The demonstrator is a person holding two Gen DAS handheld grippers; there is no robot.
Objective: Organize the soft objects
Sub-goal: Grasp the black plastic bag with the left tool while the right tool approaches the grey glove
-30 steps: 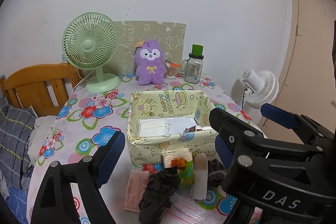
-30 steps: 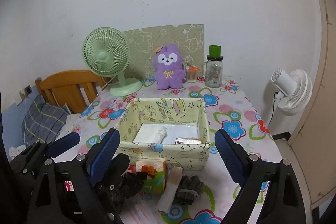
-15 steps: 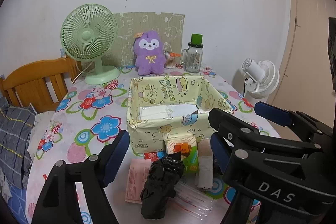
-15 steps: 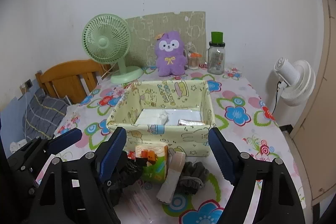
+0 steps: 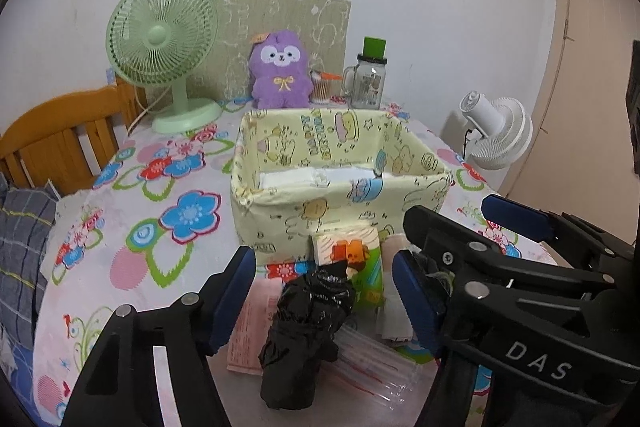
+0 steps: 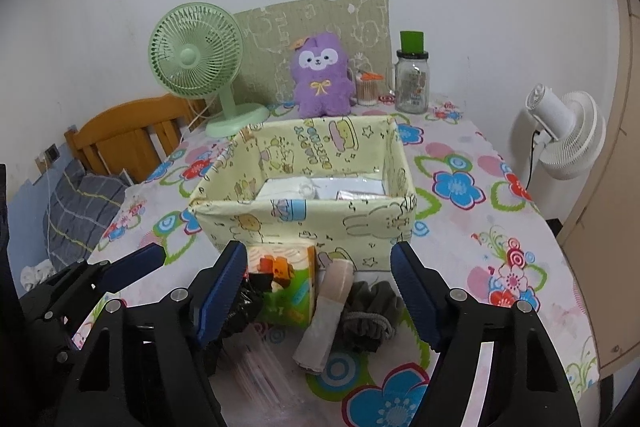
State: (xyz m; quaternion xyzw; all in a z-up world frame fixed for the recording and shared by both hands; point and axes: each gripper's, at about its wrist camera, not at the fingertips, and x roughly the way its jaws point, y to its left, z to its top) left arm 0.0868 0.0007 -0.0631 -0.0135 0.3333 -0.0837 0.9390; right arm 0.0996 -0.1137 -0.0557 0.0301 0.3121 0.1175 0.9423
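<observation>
Black bag [image 5: 306, 331] lies on the table before the box [image 5: 340, 187], long axis running away between the left gripper [image 5: 324, 301] fingers; both grippers' jaws are closing, nothing gripped; right gripper [image 6: 318, 291] straddles the tissue pack [image 6: 286, 287].

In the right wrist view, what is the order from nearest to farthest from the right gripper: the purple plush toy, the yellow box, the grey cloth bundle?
From the right gripper:
1. grey cloth bundle, between the closing jaws, untouched.
2. yellow box, just behind the pile.
3. purple plush toy, at the table's far edge by the wall.
</observation>
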